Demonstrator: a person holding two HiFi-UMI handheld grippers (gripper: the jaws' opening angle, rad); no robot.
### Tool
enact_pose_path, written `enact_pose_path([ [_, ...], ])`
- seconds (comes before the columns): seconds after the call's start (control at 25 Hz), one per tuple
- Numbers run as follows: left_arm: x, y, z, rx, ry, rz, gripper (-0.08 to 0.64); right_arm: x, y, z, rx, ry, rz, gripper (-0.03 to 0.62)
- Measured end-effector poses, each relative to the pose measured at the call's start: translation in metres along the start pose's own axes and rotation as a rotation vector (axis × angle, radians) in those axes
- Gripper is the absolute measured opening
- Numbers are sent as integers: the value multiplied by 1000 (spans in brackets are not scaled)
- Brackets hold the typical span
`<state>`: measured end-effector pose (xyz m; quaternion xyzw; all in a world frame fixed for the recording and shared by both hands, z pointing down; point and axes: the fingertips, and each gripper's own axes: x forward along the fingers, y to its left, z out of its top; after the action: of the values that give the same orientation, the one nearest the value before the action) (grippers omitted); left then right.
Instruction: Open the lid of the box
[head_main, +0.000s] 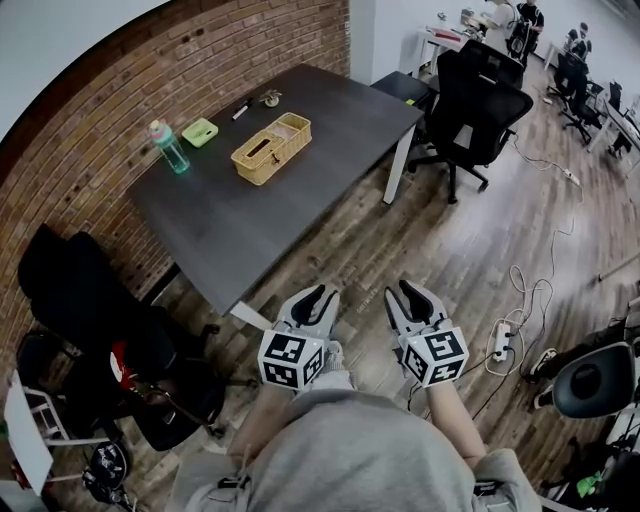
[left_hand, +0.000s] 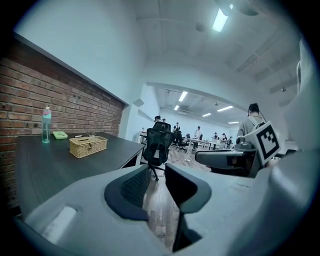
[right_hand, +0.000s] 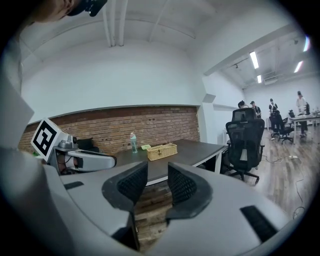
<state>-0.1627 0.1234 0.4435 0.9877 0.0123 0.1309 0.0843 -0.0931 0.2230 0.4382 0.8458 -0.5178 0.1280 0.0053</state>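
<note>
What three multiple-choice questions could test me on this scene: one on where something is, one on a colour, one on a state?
1. Where is the wicker box? A. on the dark table; B. on the floor; C. on a chair.
2. What colour is the body of the bottle? A. red; B. green; C. black.
3. How do the fingers of the left gripper and right gripper stand? A. shut on the box; B. apart and empty; C. gripping the bottle.
Answers: 1 A, it sits on the tabletop; 2 B, green under a pink cap; 3 B, each gripper view shows nothing in the gap.
</note>
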Motion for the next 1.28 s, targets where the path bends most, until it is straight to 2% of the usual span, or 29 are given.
enact_pose_path([
  [0.52,84,88,47,34,-4,-20,152,121,-37,40,10,-13,-4,167],
  [1.0,134,149,64,24,-11,-15,156,206,-51,51,9,0,23,189],
  [1.28,146,180,68,7,-18,21,156,241,-51,56,-1,9,65,193],
])
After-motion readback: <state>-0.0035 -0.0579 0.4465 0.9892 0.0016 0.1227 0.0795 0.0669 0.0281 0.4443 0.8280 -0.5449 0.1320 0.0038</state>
